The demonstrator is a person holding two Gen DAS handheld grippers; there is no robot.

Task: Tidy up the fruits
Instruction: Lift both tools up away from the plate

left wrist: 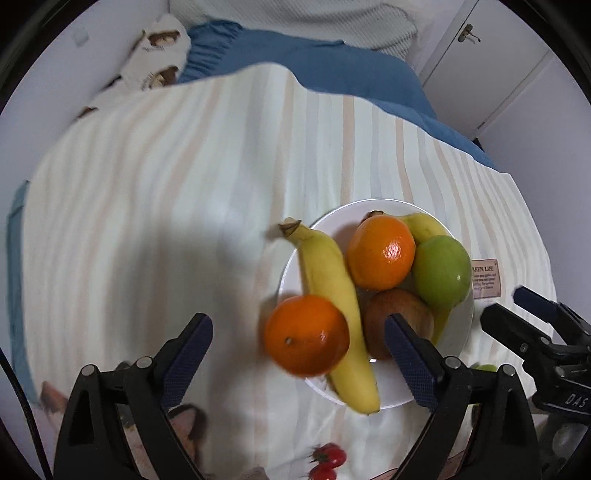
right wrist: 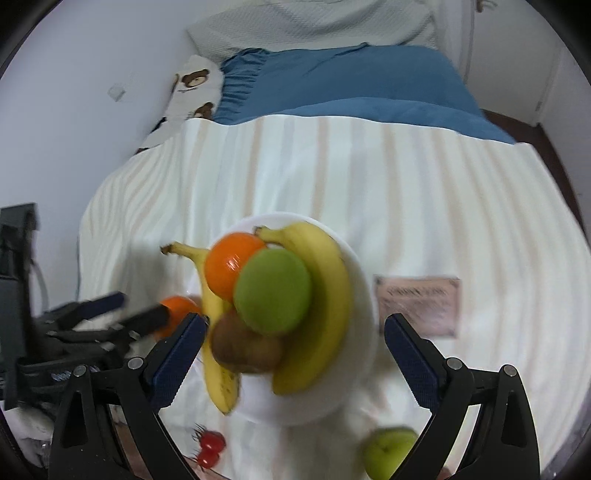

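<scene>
A white plate [left wrist: 460,332] sat on a striped blanket [left wrist: 166,221] spread over the bed, piled with two bananas, an orange [left wrist: 380,251], a green apple [left wrist: 441,271] and a brown fruit [left wrist: 380,314]. A second orange [left wrist: 306,334] lay at the plate's left edge against the nearer banana [left wrist: 332,280]. The left tool [left wrist: 298,352] was spread wide around that orange without touching it. The right tool [right wrist: 294,350] hung spread above the plate. Another green apple [right wrist: 389,450] and small red fruits [right wrist: 210,446] lay on the blanket nearby.

Home bedroom, we judge: bed with striped cover [right wrist: 332,177], blue sheet [right wrist: 351,81], bear-print pillow [right wrist: 192,88], white pillow [right wrist: 314,26]; door [left wrist: 491,66] with handle.
</scene>
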